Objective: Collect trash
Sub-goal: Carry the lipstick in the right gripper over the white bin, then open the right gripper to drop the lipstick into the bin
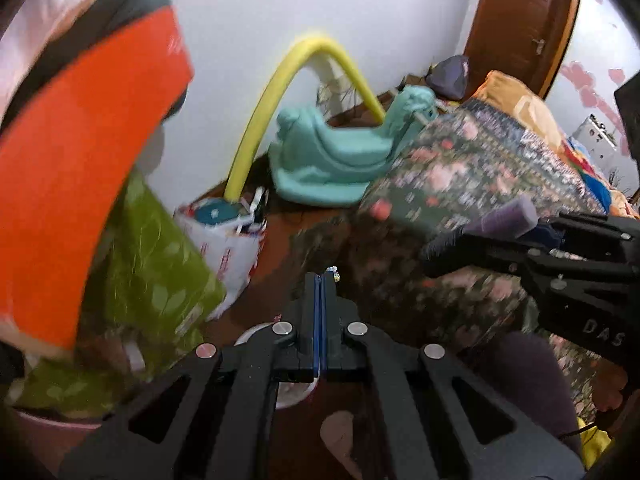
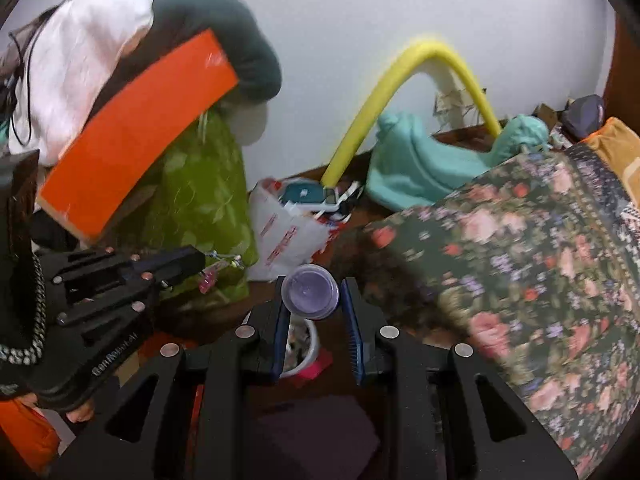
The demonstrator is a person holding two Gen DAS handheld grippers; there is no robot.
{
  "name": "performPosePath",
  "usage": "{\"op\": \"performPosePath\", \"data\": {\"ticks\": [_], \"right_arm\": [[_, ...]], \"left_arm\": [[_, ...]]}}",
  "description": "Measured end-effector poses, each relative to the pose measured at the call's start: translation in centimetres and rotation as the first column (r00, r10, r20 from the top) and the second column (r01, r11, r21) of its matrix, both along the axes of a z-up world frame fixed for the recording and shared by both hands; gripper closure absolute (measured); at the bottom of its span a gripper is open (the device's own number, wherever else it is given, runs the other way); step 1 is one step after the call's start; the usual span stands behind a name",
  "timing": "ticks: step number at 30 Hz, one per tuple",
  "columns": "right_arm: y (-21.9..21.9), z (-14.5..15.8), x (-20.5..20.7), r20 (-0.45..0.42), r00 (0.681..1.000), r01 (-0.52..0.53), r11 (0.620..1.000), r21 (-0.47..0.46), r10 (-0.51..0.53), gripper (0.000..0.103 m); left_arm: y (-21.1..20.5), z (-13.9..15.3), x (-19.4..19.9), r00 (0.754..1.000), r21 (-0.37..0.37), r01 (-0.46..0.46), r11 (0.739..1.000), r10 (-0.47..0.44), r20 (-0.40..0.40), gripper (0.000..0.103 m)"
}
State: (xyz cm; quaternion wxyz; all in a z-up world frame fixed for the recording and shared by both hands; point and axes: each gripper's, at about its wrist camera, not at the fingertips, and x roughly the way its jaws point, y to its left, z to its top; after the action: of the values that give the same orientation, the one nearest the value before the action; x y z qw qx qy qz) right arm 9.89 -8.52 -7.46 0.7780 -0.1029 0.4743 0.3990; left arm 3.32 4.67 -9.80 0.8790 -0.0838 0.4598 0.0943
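Note:
My right gripper [image 2: 311, 292] is shut on a small purple plastic cup [image 2: 310, 291], held by its sides between the blue pads, its round end facing the camera. In the left wrist view the same cup [image 1: 508, 218] shows at the right gripper's tip [image 1: 452, 246]. My left gripper [image 1: 320, 286] is shut on a small wrapper scrap [image 1: 333, 273] that sticks out at the fingertips. In the right wrist view the left gripper [image 2: 200, 264] holds a pink and pale wrapper piece [image 2: 218, 270]. A white bin [image 2: 308, 344] with trash inside stands on the floor below both grippers.
A bed with a floral cover [image 2: 520, 260] fills the right. An orange box [image 2: 132, 136] and green bag [image 2: 200, 196] lean at the left. A white plastic bag [image 2: 288, 232], a yellow foam tube [image 2: 400, 88] and a teal rocking toy [image 2: 420, 164] stand by the wall.

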Motion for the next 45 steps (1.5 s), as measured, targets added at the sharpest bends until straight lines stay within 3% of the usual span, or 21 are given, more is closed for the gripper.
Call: {"op": "performPosePath", "data": {"ticks": [8,18,25,30,34,36,40,45], "right_arm": [[3.8,-4.4,-2.2,-0.085,0.995,-0.051,0.996,-0.079,0.045,0.080],[7.8,-10.8,-3.3,-0.219,0.973,-0.109,0.977,-0.184,0.068,0.080],[10.5,-16.1,-3.0,-0.362,0.931,-0.140,0.955,-0.260,0.038,0.080],[12.2,-20.0,-1.9,-0.476,0.879,-0.131,0.944,-0.303,-0.031,0.079],[13.2,-21.7,-1.2,-0.533,0.844,-0.135,0.937,-0.321,-0.062,0.079],[13.6,-22.2,-1.2,-0.552,0.831,-0.148,0.930,-0.336,-0.067,0.071],[14.1,-22.1,-1.3,-0.521,0.852,-0.159,0.920,-0.357,-0.055,0.066],[13.6,-20.3,-1.6,-0.479,0.878,-0.156,0.926,-0.344,-0.030,0.066]], "left_arm": [[2.1,-6.3,-1.9,0.991,0.019,-0.030,0.999,0.032,-0.127,0.103],[5.1,-14.2,-2.4,0.961,-0.064,-0.090,0.994,0.070,-0.267,0.103],[7.3,-19.4,-2.3,0.927,-0.108,-0.161,0.981,0.112,-0.359,0.103],[8.8,-22.4,-2.2,0.901,-0.120,-0.209,0.971,0.143,-0.410,0.103],[10.0,-23.8,-2.3,0.892,-0.173,-0.246,0.954,0.153,-0.424,0.103],[10.2,-24.2,-2.2,0.886,-0.182,-0.255,0.950,0.154,-0.437,0.101],[10.0,-24.0,-2.2,0.884,-0.175,-0.236,0.956,0.137,-0.448,0.087],[9.2,-22.8,-2.0,0.893,-0.150,-0.191,0.970,0.109,-0.436,0.085]]}}
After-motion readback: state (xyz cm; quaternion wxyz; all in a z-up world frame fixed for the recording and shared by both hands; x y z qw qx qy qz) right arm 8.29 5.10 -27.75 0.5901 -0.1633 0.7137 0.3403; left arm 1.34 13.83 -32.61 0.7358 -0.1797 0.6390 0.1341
